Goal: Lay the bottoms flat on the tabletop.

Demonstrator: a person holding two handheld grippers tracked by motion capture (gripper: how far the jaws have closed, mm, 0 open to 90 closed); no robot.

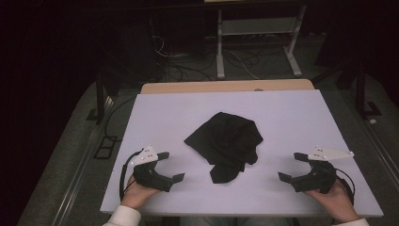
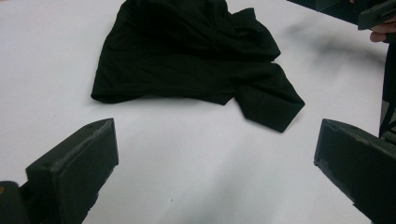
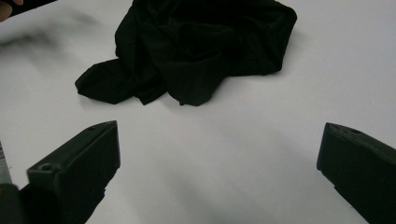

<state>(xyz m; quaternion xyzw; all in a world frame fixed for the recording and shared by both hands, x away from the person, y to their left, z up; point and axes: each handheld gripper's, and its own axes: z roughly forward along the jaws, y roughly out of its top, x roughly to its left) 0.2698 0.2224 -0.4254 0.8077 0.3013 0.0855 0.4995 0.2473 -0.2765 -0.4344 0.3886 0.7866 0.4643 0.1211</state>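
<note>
Both black two-jaw grippers stand wide open and hold nothing: the left gripper [image 1: 171,165] rests low at the near left of the white rectangular table [image 1: 291,113], the right gripper [image 1: 291,166] at the near right, each aimed inward. Between them, well apart from both, lies the crumpled black cloth garment [image 1: 227,143], bunched into a loose heap at the middle of the table, with one flap or sleeve end poking toward the near edge [image 2: 273,108].

The work in hand looks like taking hold of this garment, perhaps to spread or fold it. The main risk, as I judge it, is in the grip. The folds are black on black and hard to read, so a jaw may pinch several layers at once and drag the whole heap instead of one edge. Closing too shallow could let the soft fabric slip out. If the two grippers pull unevenly, the garment may twist tighter or slide toward the table's edge.
</note>
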